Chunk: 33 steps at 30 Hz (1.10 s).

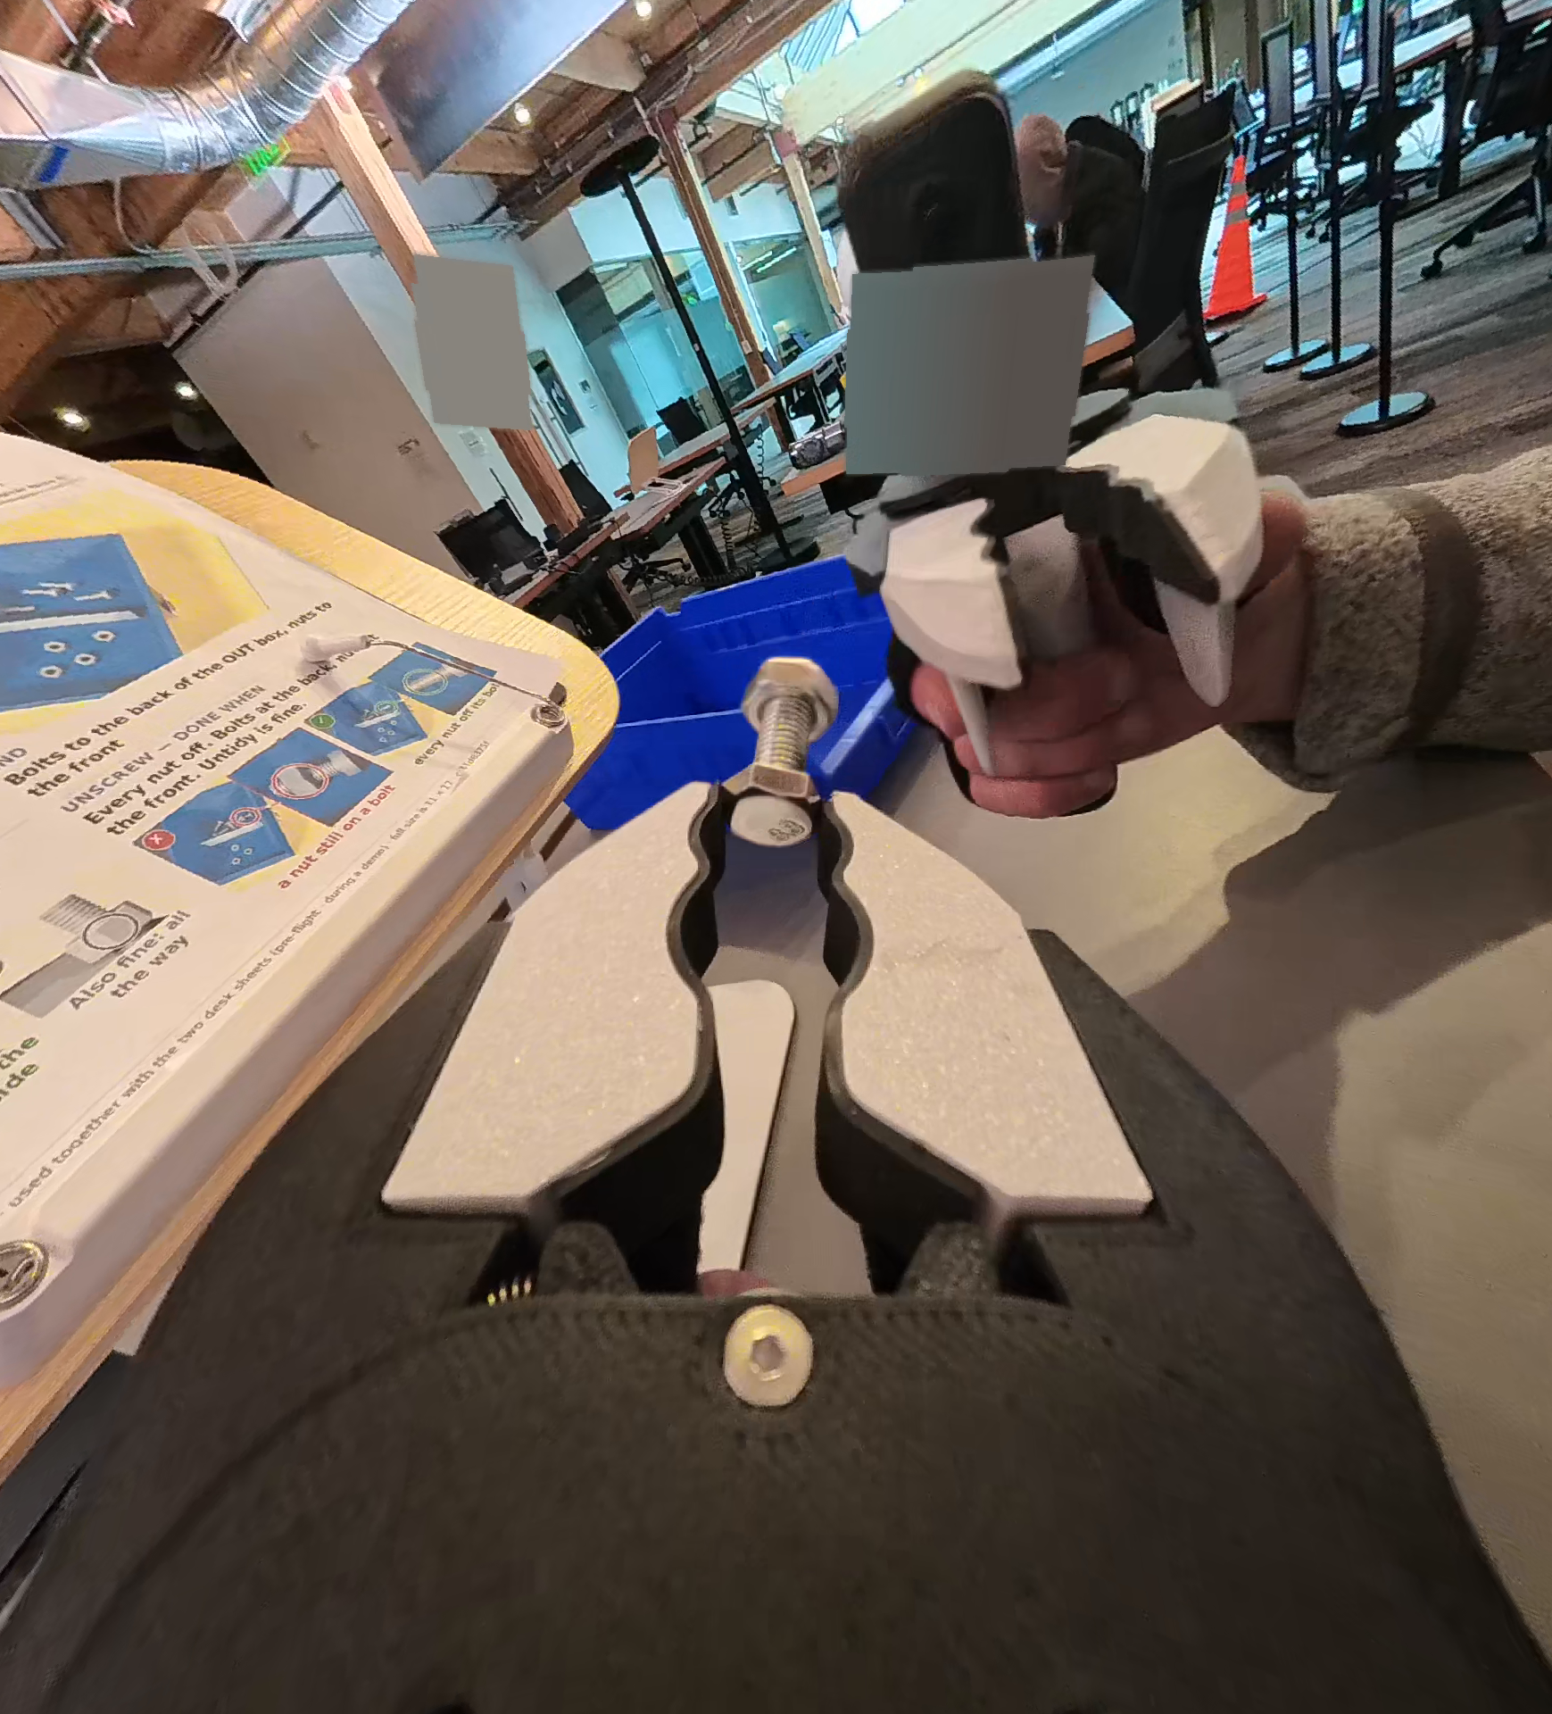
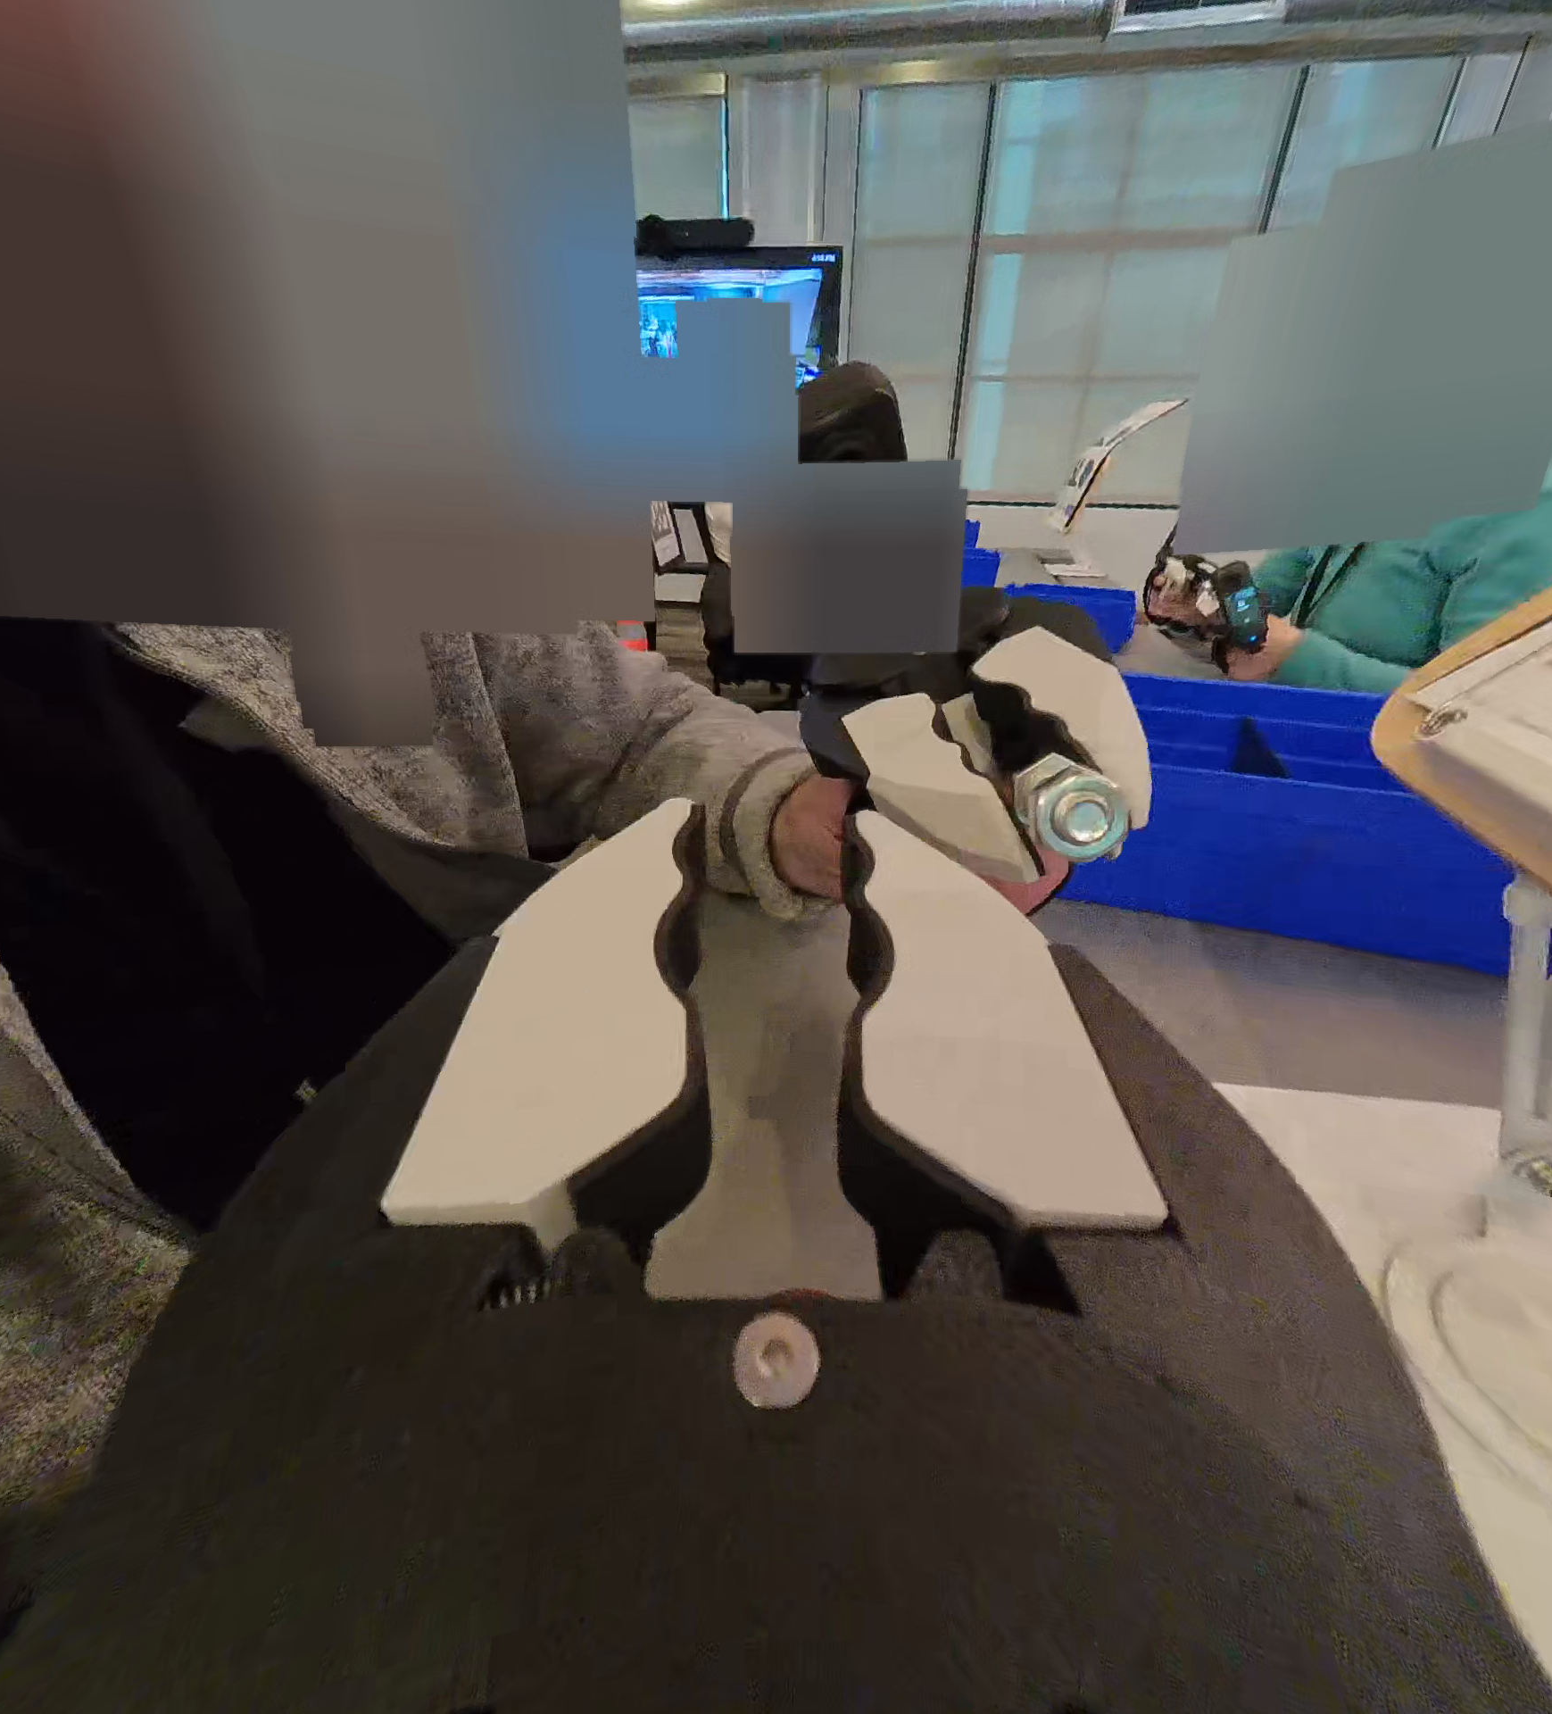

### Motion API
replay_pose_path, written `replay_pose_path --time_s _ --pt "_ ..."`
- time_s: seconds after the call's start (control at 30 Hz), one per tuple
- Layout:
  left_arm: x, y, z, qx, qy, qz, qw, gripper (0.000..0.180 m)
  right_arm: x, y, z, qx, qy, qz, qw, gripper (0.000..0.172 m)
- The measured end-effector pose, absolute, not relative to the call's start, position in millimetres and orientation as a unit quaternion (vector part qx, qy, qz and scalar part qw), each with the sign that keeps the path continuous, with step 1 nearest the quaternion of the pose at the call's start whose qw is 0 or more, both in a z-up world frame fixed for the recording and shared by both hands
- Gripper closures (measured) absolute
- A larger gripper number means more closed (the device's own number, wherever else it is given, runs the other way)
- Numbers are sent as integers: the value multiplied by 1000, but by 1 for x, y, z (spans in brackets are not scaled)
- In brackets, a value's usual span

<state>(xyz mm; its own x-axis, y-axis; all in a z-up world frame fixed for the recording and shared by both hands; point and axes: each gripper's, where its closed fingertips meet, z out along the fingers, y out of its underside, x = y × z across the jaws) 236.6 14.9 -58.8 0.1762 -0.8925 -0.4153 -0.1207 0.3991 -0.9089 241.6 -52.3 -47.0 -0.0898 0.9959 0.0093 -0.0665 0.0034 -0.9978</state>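
In the left wrist view my left gripper [image 1: 770, 798] is shut on the hex head of a silver bolt [image 1: 781, 737]. The bolt's threaded shaft points away from me, with a silver nut [image 1: 788, 691] near its far end. My right gripper [image 1: 1078, 640] hangs to the right of the nut, held by a hand, apart from the bolt. In the right wrist view my right gripper [image 2: 767, 825] has its fingers apart with nothing between them. The left gripper [image 2: 1073, 839] is just beyond and to the right, with the nut [image 2: 1078, 816] facing me.
A blue bin [image 1: 688, 668] stands on the grey table [image 1: 1217, 927] behind the bolt; it also shows in the right wrist view [image 2: 1310, 835]. A tilted wooden stand with a printed sheet [image 1: 197, 742] is on the left. Another person in teal [image 2: 1421, 603] works at the far side.
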Motion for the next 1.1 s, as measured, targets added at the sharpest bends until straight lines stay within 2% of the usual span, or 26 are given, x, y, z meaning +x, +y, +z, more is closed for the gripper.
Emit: replay_pose_path --time_s 0.17,0.23,0.33,0.37,0.4,0.43,0.53,0.67,0.77,0.8,0.83,0.97,1.03,1.07,1.1 --pt "238 12 -60 -446 565 -315 619 162 247 -28 -48 -500 -466 510 522 118" --pt "239 11 -60 -445 566 -316 618 163 249 -19 -44 -508 -445 496 546 93" --pt "239 12 -60 -446 566 -315 618 162 243 -25 -46 -502 -462 499 534 95" --pt "239 12 -60 -447 565 -315 619 162 241 -32 -48 -495 -478 507 518 100" --pt "239 13 -59 -447 562 -316 620 163 240 -48 -51 -473 -509 527 489 139" --pt "239 13 -60 -450 564 -314 617 162 238 -55 -54 -466 -524 532 474 149" --pt "238 12 -60 -447 564 -317 618 162 241 -41 -54 -488 -498 519 494 134" --pt "239 11 -59 -445 566 -317 617 162 246 -21 -47 -509 -453 502 533 97" --pt "239 12 -59 -447 563 -316 619 162 241 -31 -47 -495 -475 508 521 96" --pt "238 13 -59 -448 562 -317 619 162 239 -41 -52 -486 -504 514 497 126" --pt "238 14 -59 -449 562 -316 619 162 238 -51 -57 -477 -524 523 474 146" --pt "239 11 -59 -446 565 -316 618 162 246 -30 -50 -498 -475 515 510 130" --pt "240 10 -59 -444 566 -318 618 162 249 -17 -45 -513 -449 499 535 100" --pt "240 10 -59 -445 566 -317 617 163 247 -17 -45 -515 -451 495 535 93" --pt "241 10 -59 -445 567 -316 617 162 243 -23 -45 -507 -463 504 524 95"
